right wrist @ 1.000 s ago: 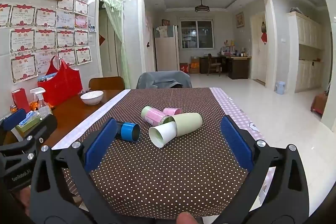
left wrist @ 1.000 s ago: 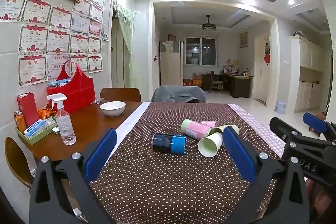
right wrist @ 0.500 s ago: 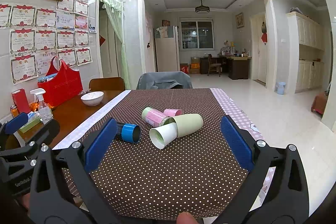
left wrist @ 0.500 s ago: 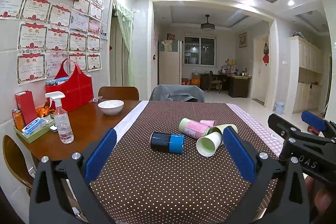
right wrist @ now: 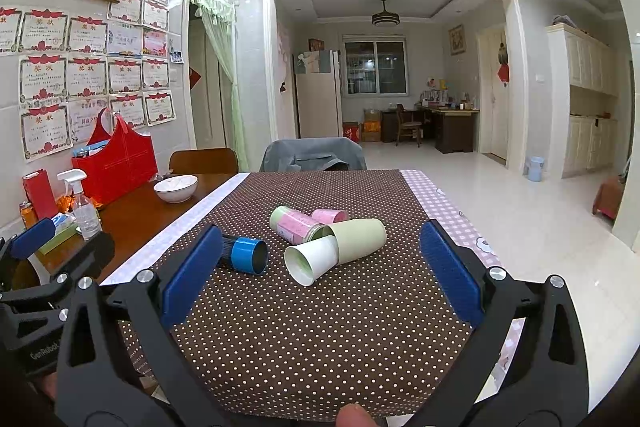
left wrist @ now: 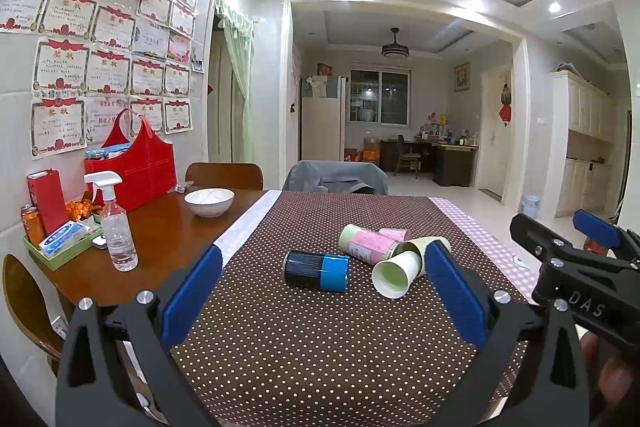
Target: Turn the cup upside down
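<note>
Several cups lie on their sides on the brown dotted tablecloth [left wrist: 320, 347]: a black cup with a blue band [left wrist: 316, 270] [right wrist: 244, 253], a pink and green cup [left wrist: 366, 246] [right wrist: 294, 225], a small pink cup [left wrist: 396, 234] [right wrist: 330, 215] and a pale green cup with a white cup nested in its mouth [left wrist: 400, 267] [right wrist: 340, 245]. My left gripper [left wrist: 320, 291] is open and empty, short of the cups. My right gripper [right wrist: 318, 275] is open and empty, also short of them.
On the wooden table at the left stand a white bowl [left wrist: 209, 201], a spray bottle [left wrist: 116, 227], a red bag [left wrist: 136, 163] and a green tray [left wrist: 60, 243]. A grey-draped chair [left wrist: 336, 177] stands at the far end. The cloth's right edge [right wrist: 452, 211] drops to the floor.
Both grippers have shifted only slightly; the view in the left wrist camera has tilted a little. The cups have not moved.
</note>
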### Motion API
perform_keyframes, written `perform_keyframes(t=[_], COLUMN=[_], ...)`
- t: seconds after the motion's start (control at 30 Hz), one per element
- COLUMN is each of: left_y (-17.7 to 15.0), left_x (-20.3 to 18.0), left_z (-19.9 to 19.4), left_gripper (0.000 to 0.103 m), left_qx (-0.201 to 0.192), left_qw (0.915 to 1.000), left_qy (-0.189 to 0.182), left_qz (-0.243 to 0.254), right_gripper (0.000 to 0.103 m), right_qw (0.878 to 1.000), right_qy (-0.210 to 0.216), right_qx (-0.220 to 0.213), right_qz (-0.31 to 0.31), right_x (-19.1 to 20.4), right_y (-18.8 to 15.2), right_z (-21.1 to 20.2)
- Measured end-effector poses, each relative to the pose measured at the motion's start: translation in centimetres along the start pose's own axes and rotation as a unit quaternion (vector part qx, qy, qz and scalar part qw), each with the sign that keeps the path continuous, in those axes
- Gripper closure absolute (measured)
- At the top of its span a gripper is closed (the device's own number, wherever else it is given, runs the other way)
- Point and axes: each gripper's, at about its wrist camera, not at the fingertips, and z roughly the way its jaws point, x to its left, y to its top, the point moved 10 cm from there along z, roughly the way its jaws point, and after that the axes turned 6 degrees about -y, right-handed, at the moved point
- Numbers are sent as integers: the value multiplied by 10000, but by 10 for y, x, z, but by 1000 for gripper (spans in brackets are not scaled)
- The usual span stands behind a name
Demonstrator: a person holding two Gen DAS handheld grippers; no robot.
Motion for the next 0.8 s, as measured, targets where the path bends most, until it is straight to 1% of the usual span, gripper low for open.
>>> perform_keyframes(t=[0.07, 0.8], left_y=[0, 4], left_x=[8, 8], left_z=[0, 0], left_gripper=[4, 4], left_qx=[-2, -49], left_qw=[10000, 10000], left_qy=[6, 5], left_qz=[6, 0], right_gripper=[6, 6], right_qw=[10000, 10000], right_qy=[-7, 22], right_qx=[-6, -28], right_qz=[-15, -17], right_x=[0, -2], right_y=[1, 6], right_z=[0, 1])
